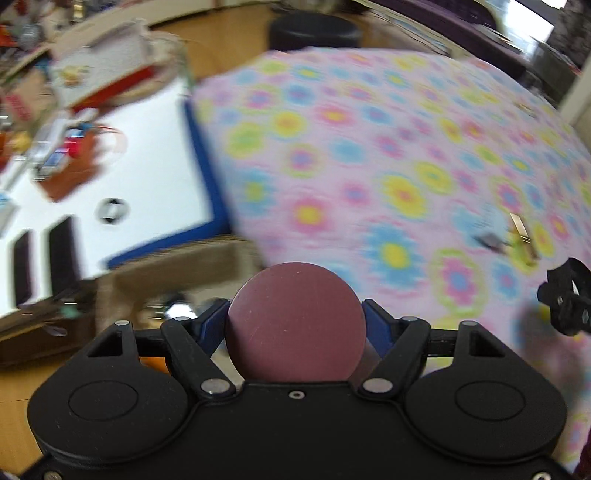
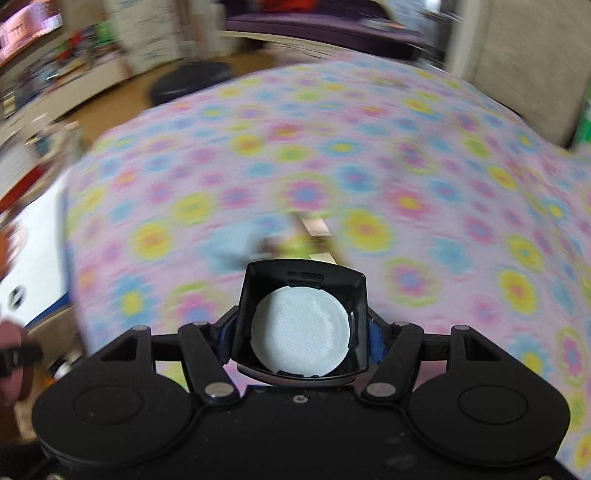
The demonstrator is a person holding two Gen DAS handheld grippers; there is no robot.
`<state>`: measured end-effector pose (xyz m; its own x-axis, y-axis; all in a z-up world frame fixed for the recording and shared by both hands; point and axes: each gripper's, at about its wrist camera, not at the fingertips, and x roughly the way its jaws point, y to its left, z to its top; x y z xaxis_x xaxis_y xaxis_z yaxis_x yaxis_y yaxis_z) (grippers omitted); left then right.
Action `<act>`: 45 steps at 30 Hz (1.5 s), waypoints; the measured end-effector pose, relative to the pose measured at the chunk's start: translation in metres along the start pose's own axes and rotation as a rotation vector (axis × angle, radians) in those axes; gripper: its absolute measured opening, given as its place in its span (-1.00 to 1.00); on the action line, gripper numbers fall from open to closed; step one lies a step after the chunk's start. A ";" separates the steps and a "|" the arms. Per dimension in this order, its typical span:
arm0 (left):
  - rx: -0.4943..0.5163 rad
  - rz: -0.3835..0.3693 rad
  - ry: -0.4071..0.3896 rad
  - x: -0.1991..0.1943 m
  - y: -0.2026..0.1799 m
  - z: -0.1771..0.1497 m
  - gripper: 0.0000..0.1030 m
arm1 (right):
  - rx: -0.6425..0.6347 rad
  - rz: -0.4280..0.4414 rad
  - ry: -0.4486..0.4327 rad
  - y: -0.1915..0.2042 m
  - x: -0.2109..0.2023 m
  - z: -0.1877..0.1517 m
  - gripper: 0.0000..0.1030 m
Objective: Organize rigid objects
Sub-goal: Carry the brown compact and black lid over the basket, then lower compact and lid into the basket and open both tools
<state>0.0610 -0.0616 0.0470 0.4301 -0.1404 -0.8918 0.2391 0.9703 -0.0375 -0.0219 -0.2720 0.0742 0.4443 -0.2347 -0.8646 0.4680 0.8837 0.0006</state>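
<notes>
My left gripper (image 1: pixel 295 325) is shut on a maroon cylinder (image 1: pixel 295 321); its round flat end faces the camera, between the blue pads. My right gripper (image 2: pixel 301 328) is shut on a black square open case (image 2: pixel 301 291) with a round white pad (image 2: pixel 300 328) inside. Both are held above a table with a pink flowered cloth (image 1: pixel 369 147). The right gripper's black tip shows at the right edge of the left wrist view (image 1: pixel 565 299). A small blurred object with a tan strip lies on the cloth (image 2: pixel 314 227), just beyond the case.
A white board with a blue edge (image 1: pixel 147 166) lies left of the cloth, with an orange-brown box (image 1: pixel 70 173), small items and dark rectangles on it. A black round stool (image 1: pixel 314 31) stands on the wooden floor behind. A chair back (image 2: pixel 524 74) stands far right.
</notes>
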 end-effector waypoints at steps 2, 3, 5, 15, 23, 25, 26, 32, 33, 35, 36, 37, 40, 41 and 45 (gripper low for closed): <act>-0.023 0.048 -0.023 -0.009 0.025 -0.001 0.38 | -0.056 0.070 -0.020 0.035 -0.010 -0.006 0.27; -0.036 0.062 -0.032 -0.012 0.036 0.000 0.38 | -0.075 0.107 -0.026 0.051 -0.014 -0.008 0.27; -0.066 0.081 -0.040 -0.017 0.058 0.002 0.38 | -0.110 0.184 -0.028 0.083 -0.020 -0.010 0.27; -0.167 0.133 -0.024 0.009 0.130 0.005 0.38 | -0.257 0.308 -0.027 0.187 -0.022 -0.020 0.27; -0.246 0.082 0.070 0.033 0.154 -0.006 0.38 | -0.255 0.285 0.010 0.212 0.007 -0.044 0.27; -0.239 0.107 0.077 0.036 0.154 -0.005 0.38 | -0.259 0.282 0.022 0.216 0.015 -0.049 0.27; -0.239 0.100 0.091 0.040 0.155 -0.005 0.38 | -0.260 0.283 0.032 0.219 0.020 -0.050 0.27; -0.264 0.085 0.189 0.065 0.161 -0.006 0.38 | -0.266 0.276 0.068 0.231 0.044 -0.051 0.27; -0.262 0.095 0.195 0.067 0.161 -0.005 0.38 | -0.269 0.277 0.069 0.232 0.045 -0.050 0.27; -0.255 0.108 0.205 0.070 0.161 -0.005 0.38 | -0.282 0.274 0.062 0.236 0.048 -0.048 0.27; -0.253 0.112 0.211 0.071 0.160 -0.005 0.38 | -0.292 0.271 0.059 0.238 0.048 -0.048 0.27; -0.249 0.118 0.214 0.072 0.160 -0.005 0.38 | -0.299 0.269 0.055 0.241 0.049 -0.047 0.27; -0.224 0.148 0.212 0.073 0.156 -0.003 0.38 | -0.311 0.269 0.045 0.247 0.052 -0.045 0.28; -0.218 0.157 0.208 0.073 0.156 -0.003 0.38 | -0.313 0.269 0.043 0.249 0.053 -0.044 0.28; -0.215 0.154 0.194 0.070 0.156 -0.002 0.45 | -0.307 0.265 0.028 0.252 0.054 -0.042 0.37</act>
<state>0.1265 0.0802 -0.0225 0.2679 0.0311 -0.9629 -0.0139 0.9995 0.0284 0.0882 -0.0448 0.0063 0.4962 0.0250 -0.8678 0.0879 0.9930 0.0789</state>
